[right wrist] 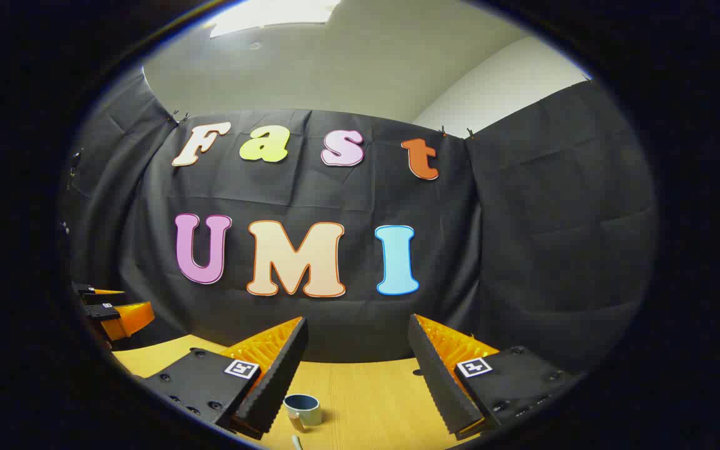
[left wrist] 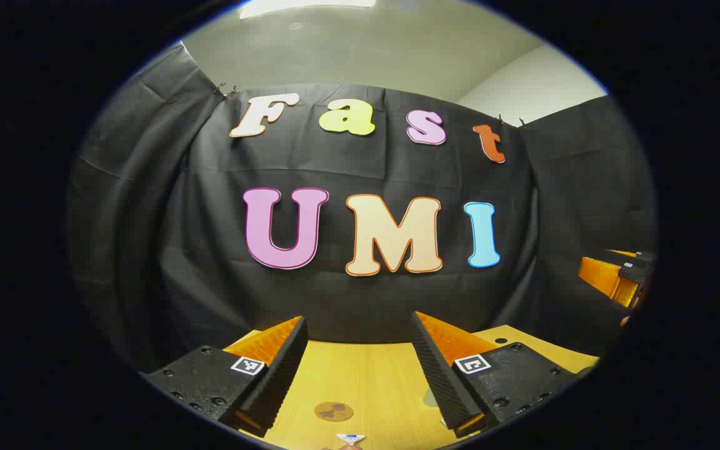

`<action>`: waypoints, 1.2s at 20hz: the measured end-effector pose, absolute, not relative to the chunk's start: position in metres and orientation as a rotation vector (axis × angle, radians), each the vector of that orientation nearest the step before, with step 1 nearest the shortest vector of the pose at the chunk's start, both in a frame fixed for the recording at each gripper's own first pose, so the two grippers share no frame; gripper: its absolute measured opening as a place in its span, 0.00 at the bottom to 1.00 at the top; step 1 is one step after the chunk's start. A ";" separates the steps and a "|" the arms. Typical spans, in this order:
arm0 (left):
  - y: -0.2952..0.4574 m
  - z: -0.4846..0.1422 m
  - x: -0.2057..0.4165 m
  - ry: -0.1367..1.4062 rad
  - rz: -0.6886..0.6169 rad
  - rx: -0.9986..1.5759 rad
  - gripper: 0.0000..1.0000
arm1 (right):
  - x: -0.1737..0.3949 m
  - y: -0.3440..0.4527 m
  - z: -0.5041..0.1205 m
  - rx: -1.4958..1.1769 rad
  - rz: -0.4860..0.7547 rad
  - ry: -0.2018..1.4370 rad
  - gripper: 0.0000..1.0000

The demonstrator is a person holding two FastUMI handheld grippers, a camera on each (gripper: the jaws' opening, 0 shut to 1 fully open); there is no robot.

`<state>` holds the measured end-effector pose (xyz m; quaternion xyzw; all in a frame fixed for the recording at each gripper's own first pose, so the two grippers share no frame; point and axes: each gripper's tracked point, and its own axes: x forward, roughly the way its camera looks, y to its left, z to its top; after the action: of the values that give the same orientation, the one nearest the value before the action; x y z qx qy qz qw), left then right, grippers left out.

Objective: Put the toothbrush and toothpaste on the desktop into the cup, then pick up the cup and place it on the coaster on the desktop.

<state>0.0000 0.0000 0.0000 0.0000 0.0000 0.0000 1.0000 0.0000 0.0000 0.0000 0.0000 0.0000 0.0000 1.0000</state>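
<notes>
My left gripper (left wrist: 357, 322) is open above the wooden desktop (left wrist: 372, 375), with nothing between its fingers. Below it a round brown coaster (left wrist: 334, 411) lies flat. A small white and blue object (left wrist: 350, 439) pokes in at the bottom edge; I cannot tell what it is. In the right gripper view my right gripper (right wrist: 356, 322) also stands open and holds nothing. A blue-grey cup (right wrist: 302, 409) with a handle stands upright on the desktop (right wrist: 366, 387), near the left finger. A thin white tip (right wrist: 296, 442) shows just below the cup.
The black cloth wall rises close behind the desktop's far edge. The right gripper (left wrist: 616, 278) shows at the far right of the left gripper view. The left gripper (right wrist: 110, 309) shows at the far left of the right gripper view.
</notes>
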 end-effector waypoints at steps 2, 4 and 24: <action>-0.002 0.001 -0.001 -0.004 -0.006 0.002 0.94 | -0.001 -0.001 0.001 -0.003 -0.001 -0.001 0.98; -0.001 0.004 -0.002 -0.019 -0.002 -0.004 0.94 | -0.002 0.001 0.001 -0.013 0.004 -0.006 0.98; 0.039 -0.002 -0.008 -0.004 0.093 0.041 0.94 | 0.013 0.059 -0.057 -0.009 0.171 0.139 0.99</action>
<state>-0.0085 0.0394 -0.0020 0.0204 -0.0018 0.0467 0.9987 0.0133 0.0591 -0.0571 -0.0042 0.0693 0.0854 0.9939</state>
